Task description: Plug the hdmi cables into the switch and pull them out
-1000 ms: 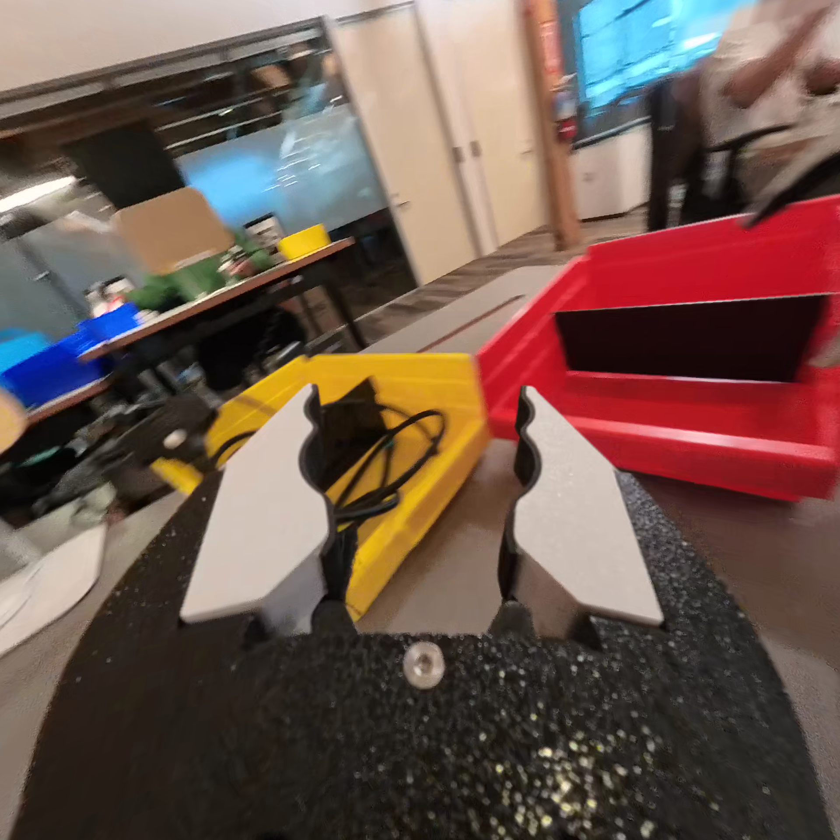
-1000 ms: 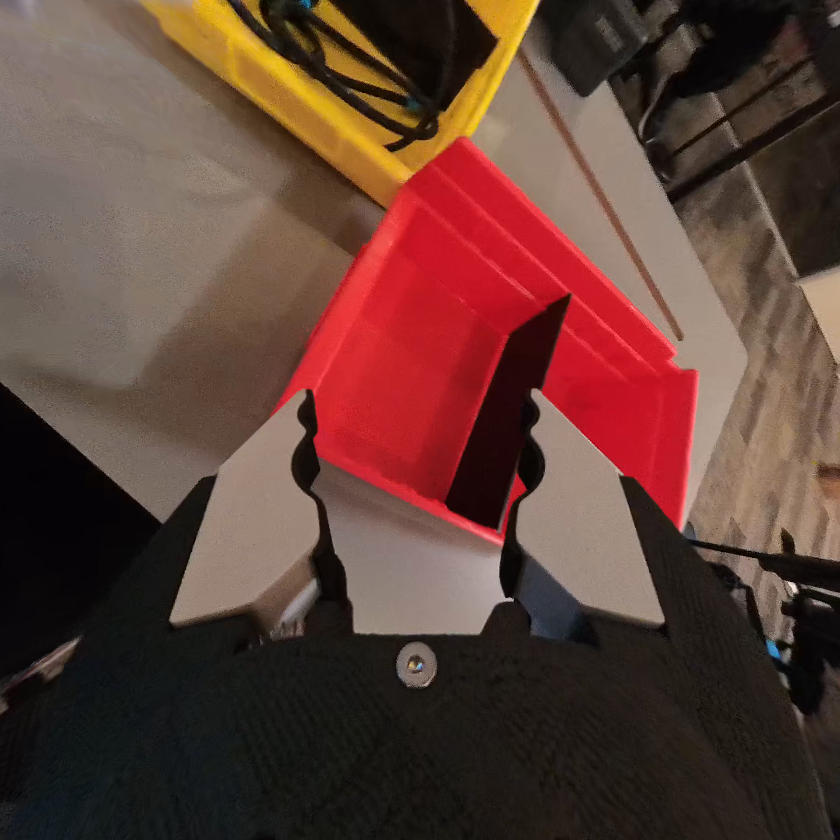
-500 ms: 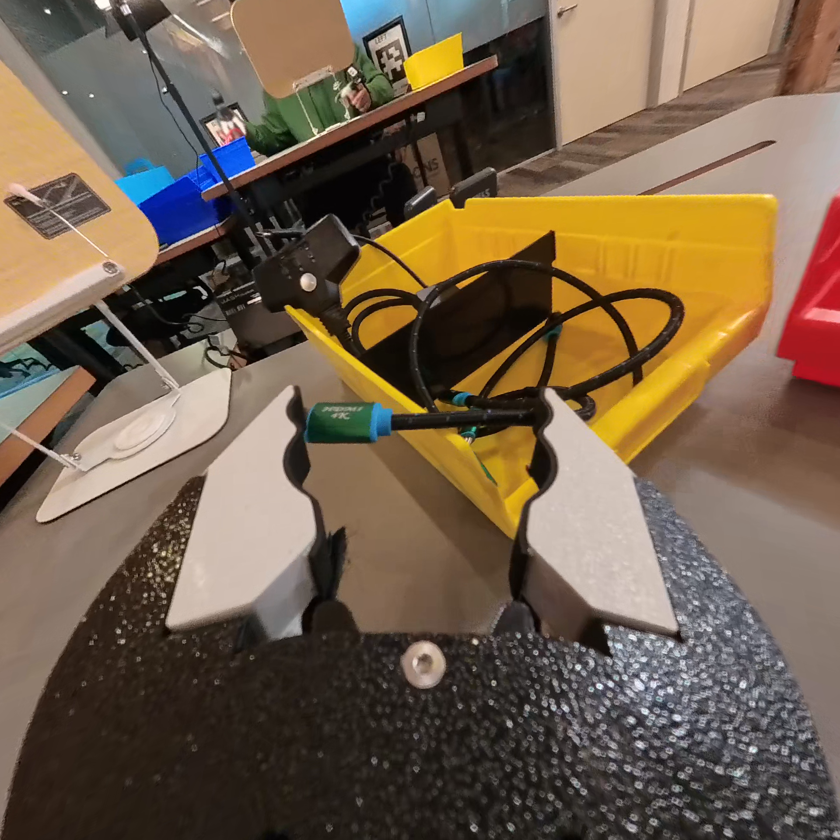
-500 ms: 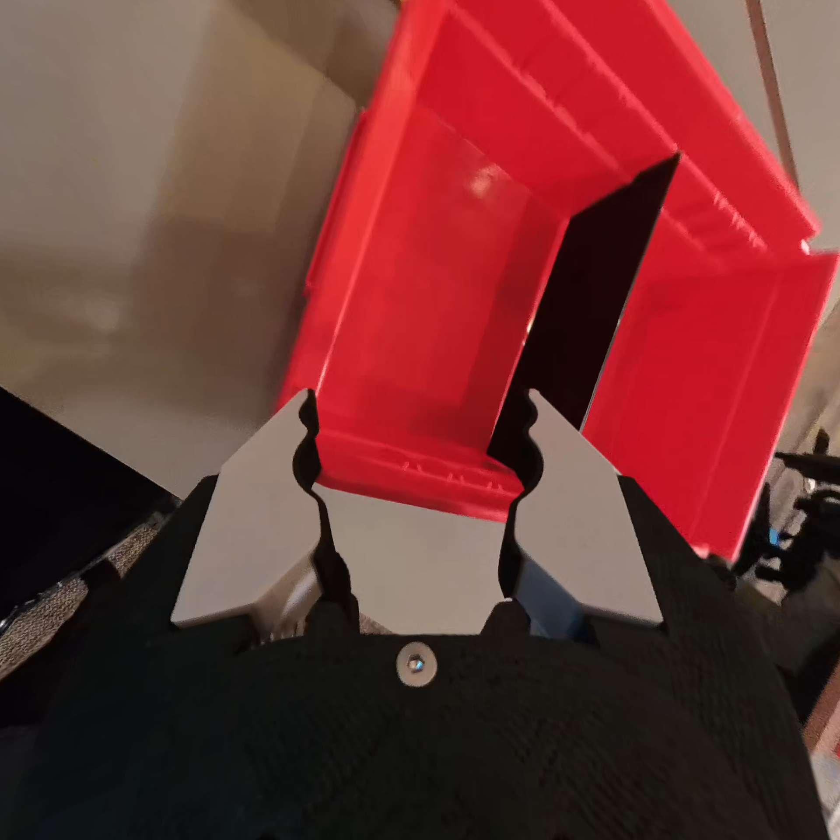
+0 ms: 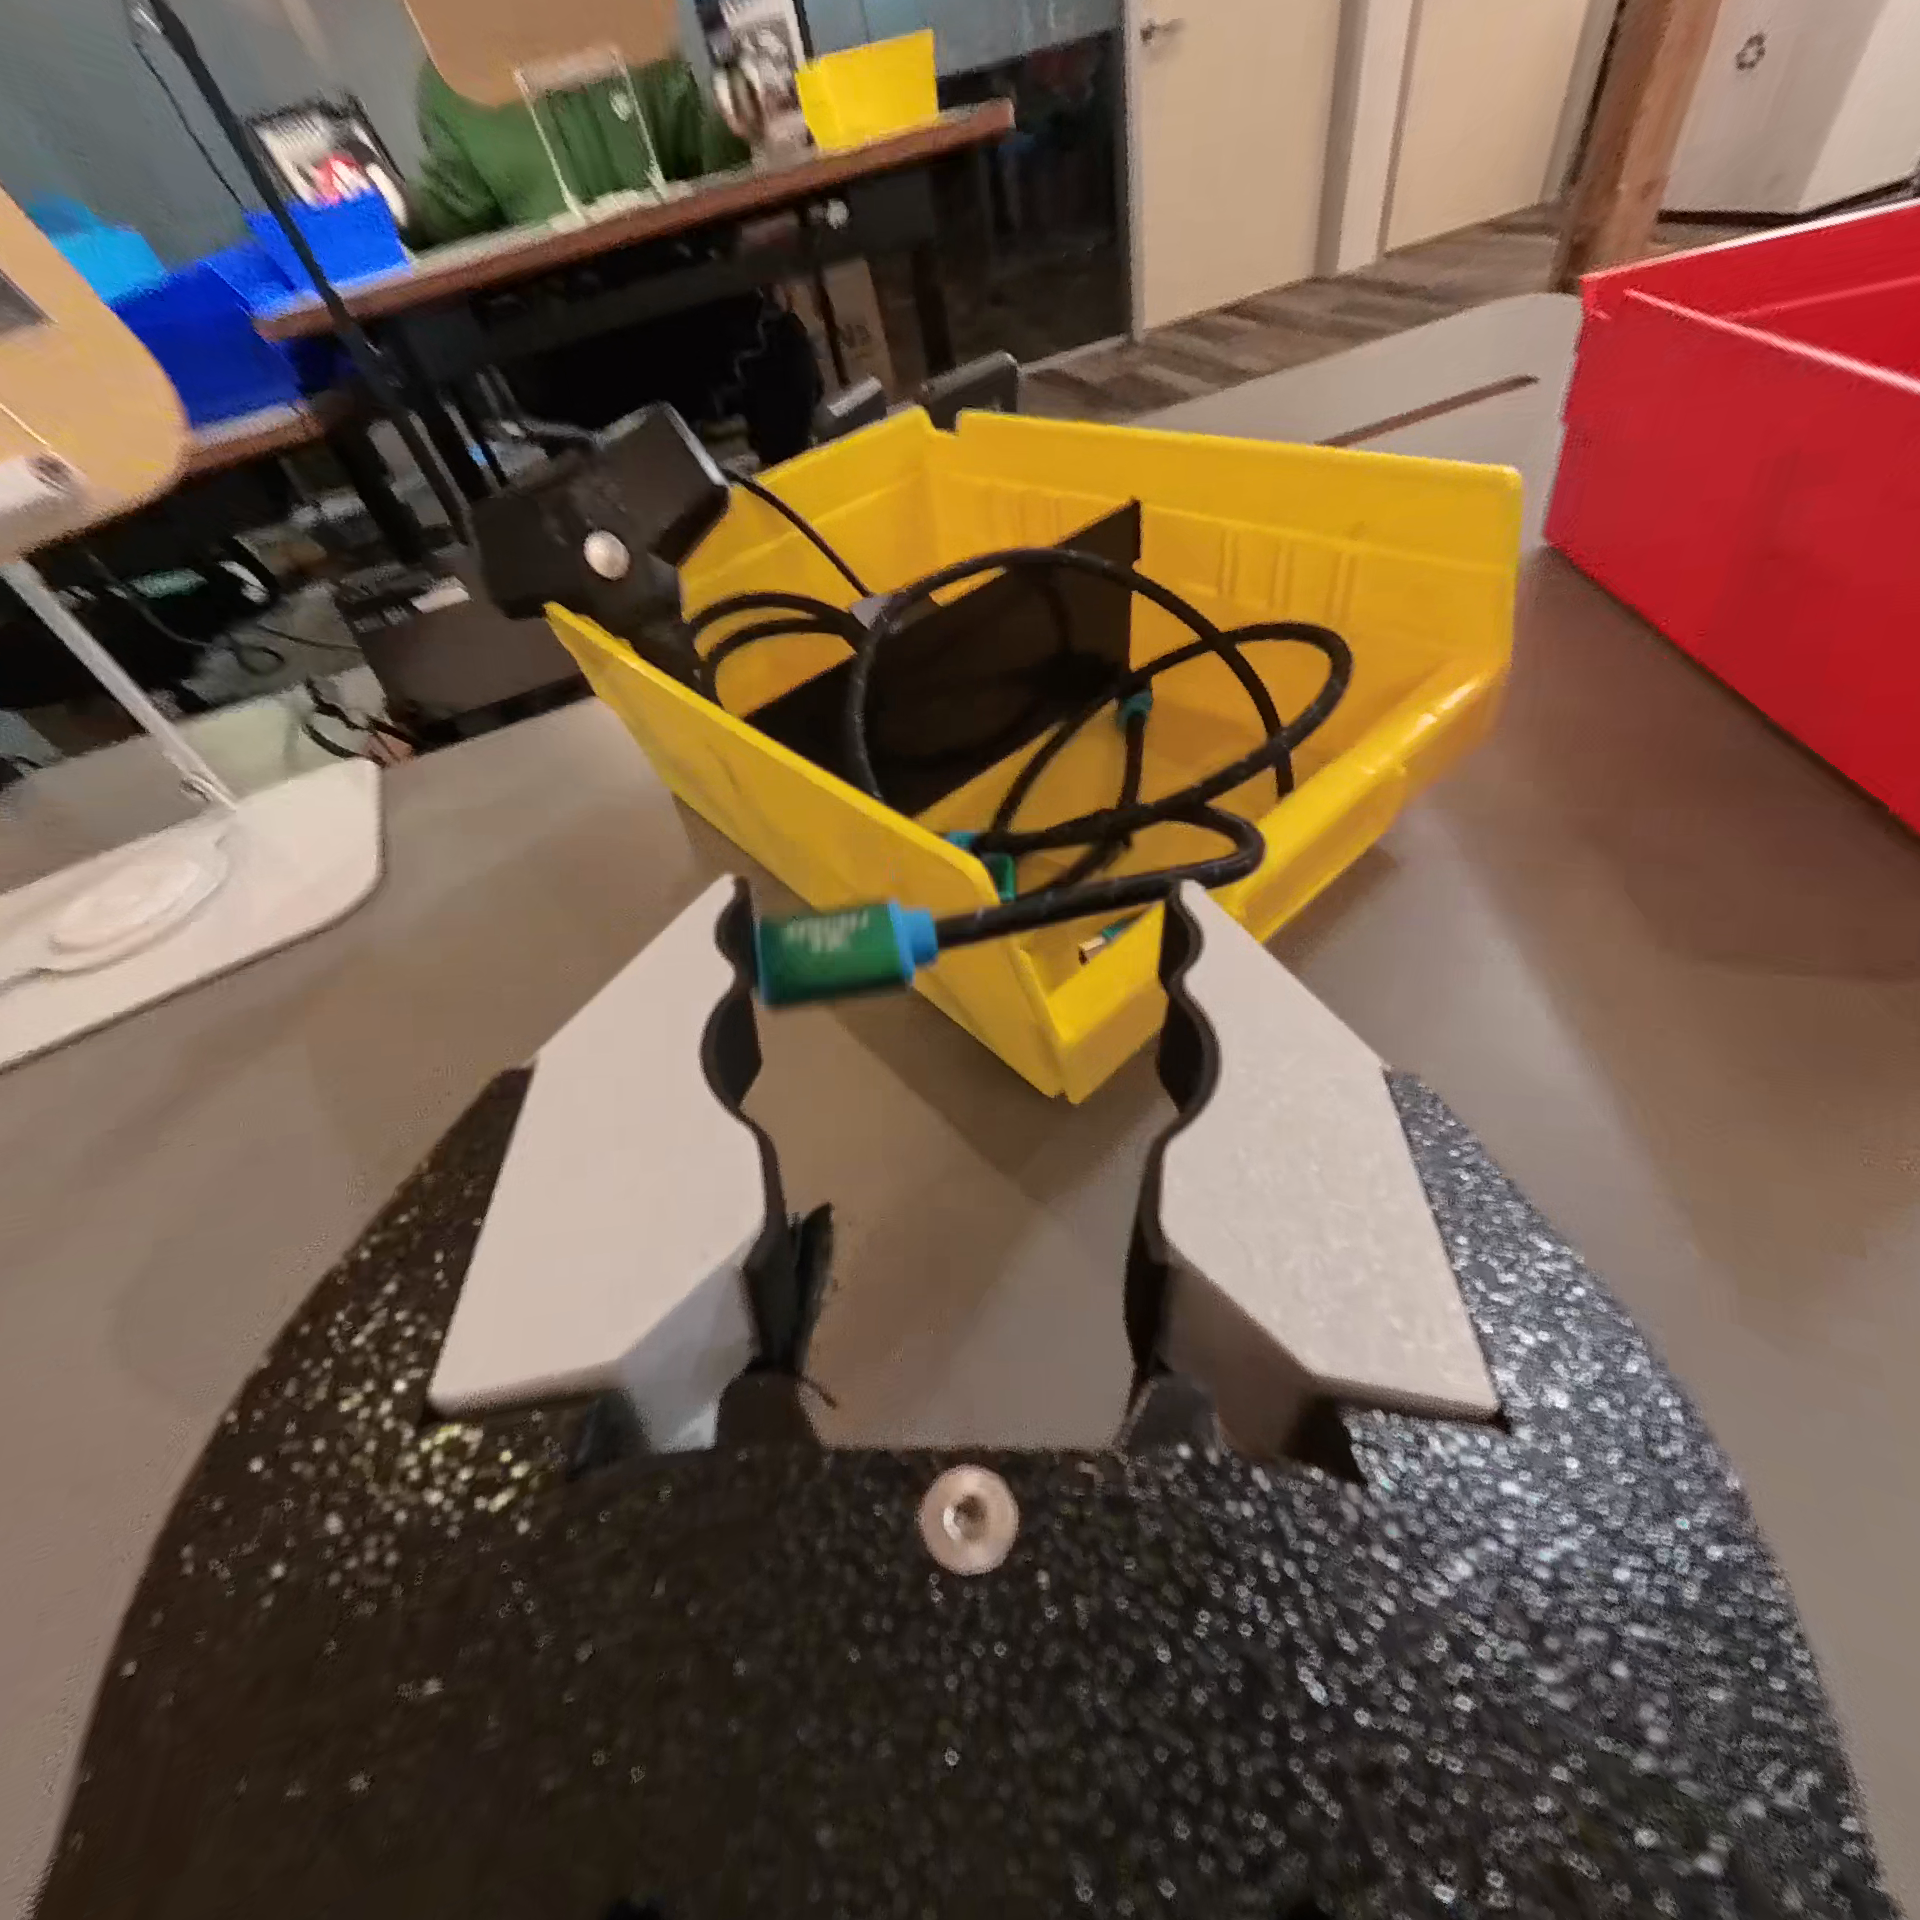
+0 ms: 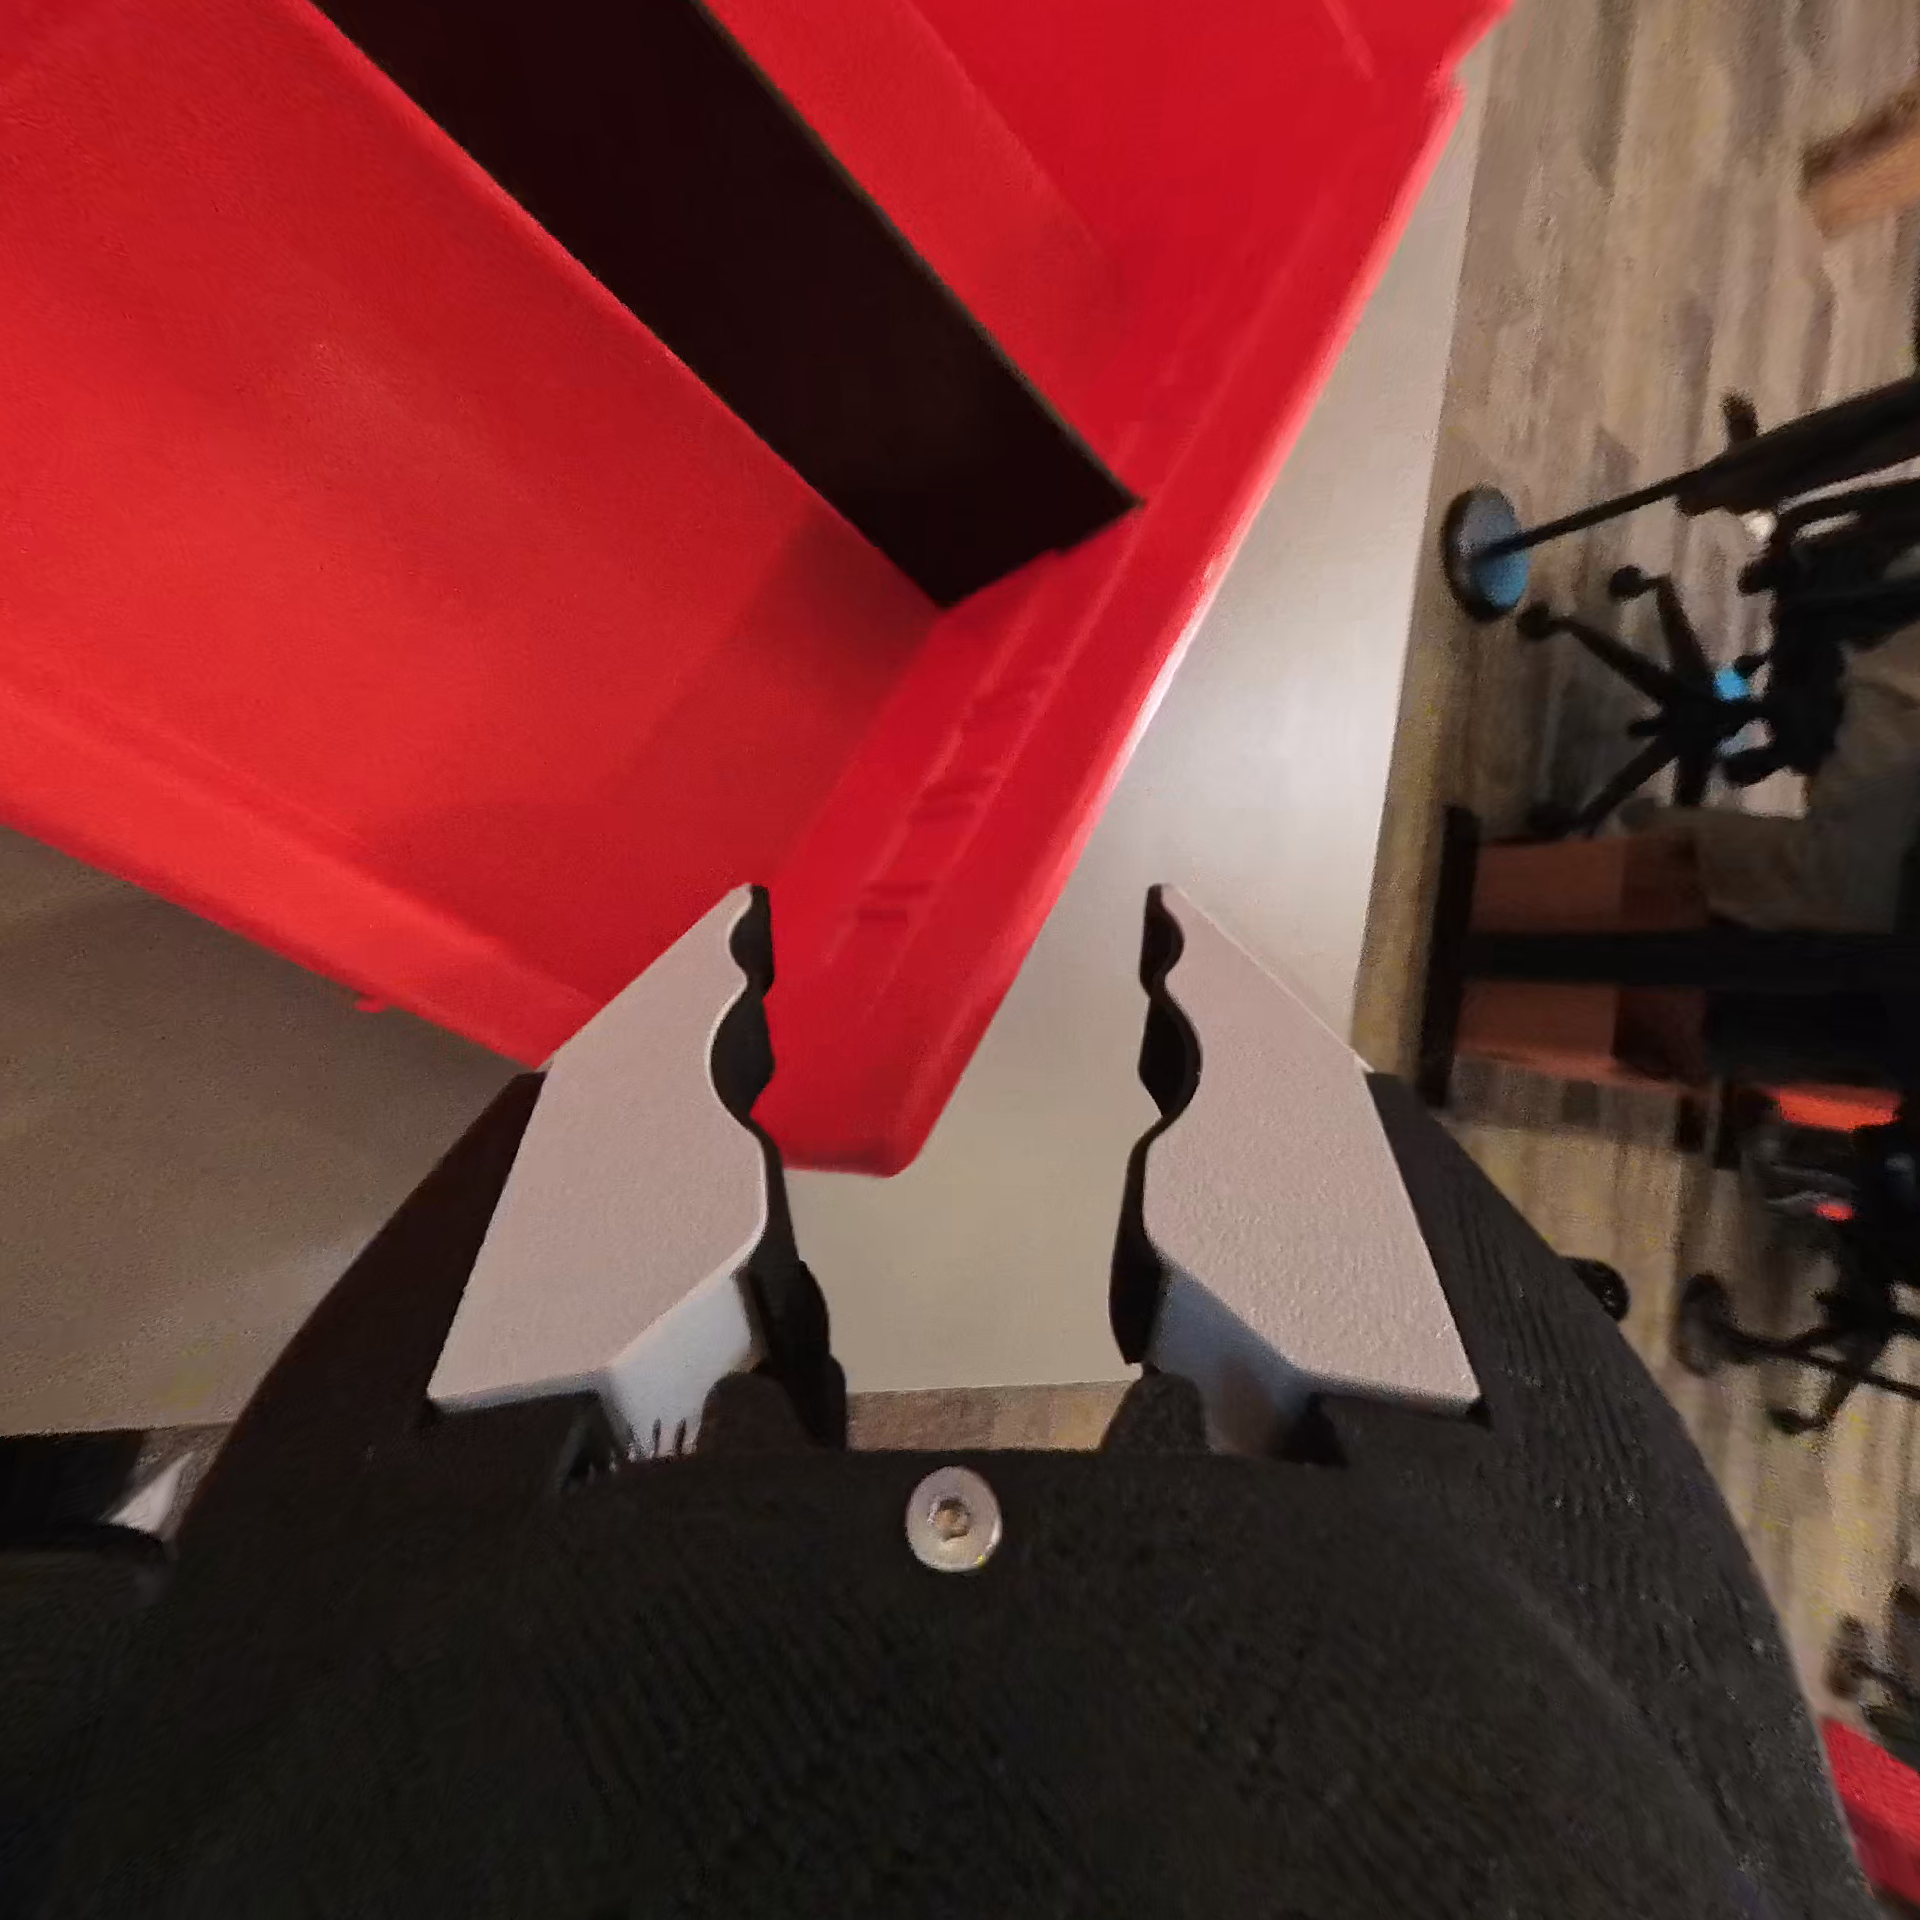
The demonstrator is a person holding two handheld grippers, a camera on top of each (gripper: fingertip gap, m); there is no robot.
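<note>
In the left wrist view a yellow bin (image 5: pixel 1351 551) holds coiled black HDMI cables (image 5: pixel 1174 748) and a black divider. A green and blue plug (image 5: pixel 836 951) sticks out over the bin's near rim. A black switch box (image 5: pixel 597 535) leans on the bin's far left rim. My left gripper (image 5: pixel 956 914) is open and empty, its tips level with the green plug. My right gripper (image 6: pixel 956 904) is open and empty, over the near corner of a red bin (image 6: pixel 416 520) that has a black divider (image 6: pixel 748 301).
The red bin also shows at the right edge of the left wrist view (image 5: pixel 1745 499). A white stand base (image 5: pixel 177 883) sits on the grey table at the left. Beyond the table edge are chairs and stands (image 6: pixel 1714 675) on the floor. A desk with blue bins (image 5: pixel 249 301) stands behind. One gripper's finger ends stand about 50 cm off the other's.
My left gripper swung left from the red bin toward the yellow bin and came close to the green plug. My right gripper moved down toward the red bin's corner and turned.
</note>
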